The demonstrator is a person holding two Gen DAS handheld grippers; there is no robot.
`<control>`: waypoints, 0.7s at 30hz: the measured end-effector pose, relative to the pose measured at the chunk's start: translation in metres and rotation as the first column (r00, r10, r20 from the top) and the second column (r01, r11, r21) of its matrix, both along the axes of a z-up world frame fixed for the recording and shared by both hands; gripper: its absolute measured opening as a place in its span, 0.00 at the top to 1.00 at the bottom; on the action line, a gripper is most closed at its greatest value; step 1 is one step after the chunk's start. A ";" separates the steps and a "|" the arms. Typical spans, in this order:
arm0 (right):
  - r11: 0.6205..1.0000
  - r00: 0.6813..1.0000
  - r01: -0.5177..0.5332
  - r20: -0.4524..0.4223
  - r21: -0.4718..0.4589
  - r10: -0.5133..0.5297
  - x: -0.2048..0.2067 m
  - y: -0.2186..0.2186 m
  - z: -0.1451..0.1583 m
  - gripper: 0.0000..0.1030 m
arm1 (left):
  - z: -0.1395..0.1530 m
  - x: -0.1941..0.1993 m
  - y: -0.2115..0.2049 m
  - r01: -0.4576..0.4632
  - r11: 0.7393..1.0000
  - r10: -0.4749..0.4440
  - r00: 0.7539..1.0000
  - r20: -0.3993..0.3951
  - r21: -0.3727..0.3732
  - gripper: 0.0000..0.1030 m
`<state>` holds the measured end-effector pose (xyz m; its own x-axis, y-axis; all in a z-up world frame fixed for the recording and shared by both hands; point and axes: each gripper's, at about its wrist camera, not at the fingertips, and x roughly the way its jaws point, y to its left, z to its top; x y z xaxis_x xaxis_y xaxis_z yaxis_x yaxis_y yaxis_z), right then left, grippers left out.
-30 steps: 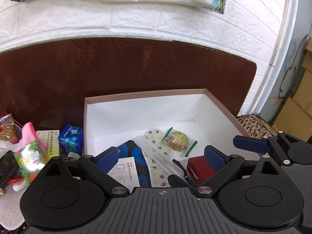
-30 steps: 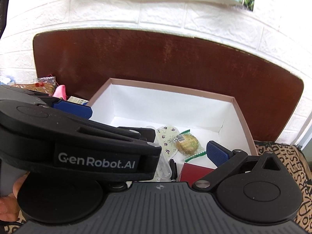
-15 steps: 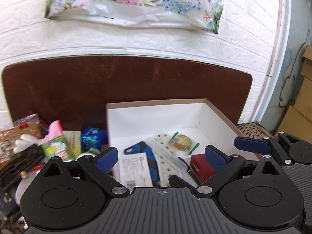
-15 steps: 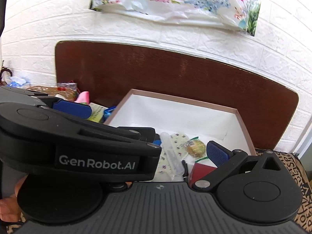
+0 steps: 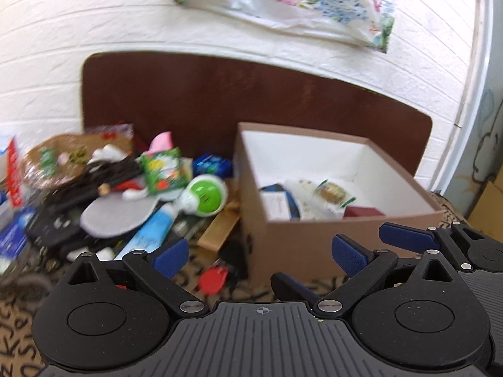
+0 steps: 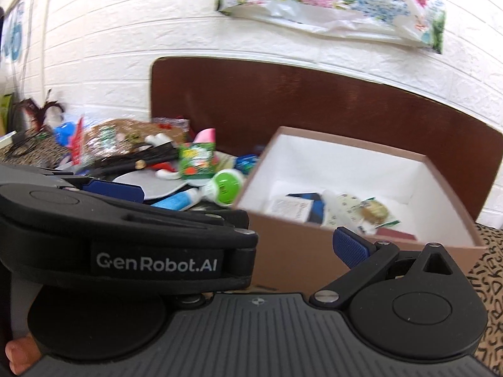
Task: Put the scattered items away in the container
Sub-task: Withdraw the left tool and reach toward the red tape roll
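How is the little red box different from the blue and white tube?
The red box lies inside the cardboard box; the blue and white tube lies outside it, in the pile on the left. The red box is blocky and dark red; the tube is long, rounded and light blue. Neither gripper holds the red box or the tube.

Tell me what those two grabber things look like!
Both are black plastic. The left gripper has a ribbed grey-black body, round disc joints, silver screws and blue textured pads on its fingers. The right gripper matches it. White lettering, "GenRobot.AI", shows on the left gripper's side in the right camera.
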<state>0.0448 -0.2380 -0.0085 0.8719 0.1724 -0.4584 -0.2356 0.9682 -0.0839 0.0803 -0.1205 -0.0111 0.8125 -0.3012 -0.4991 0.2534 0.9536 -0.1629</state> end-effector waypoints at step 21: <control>0.987 0.984 -0.154 -0.079 0.045 0.157 -0.012 0.073 -0.069 0.00 | -0.063 -0.025 0.090 -0.134 0.991 0.133 0.984 -0.118 -0.003 0.02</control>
<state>0.0327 -0.1648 -0.0775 0.7928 0.3219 -0.5175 -0.3879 0.9215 -0.0212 0.0549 -0.0307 -0.0739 0.7817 -0.1997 -0.5908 0.1021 0.9756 -0.1946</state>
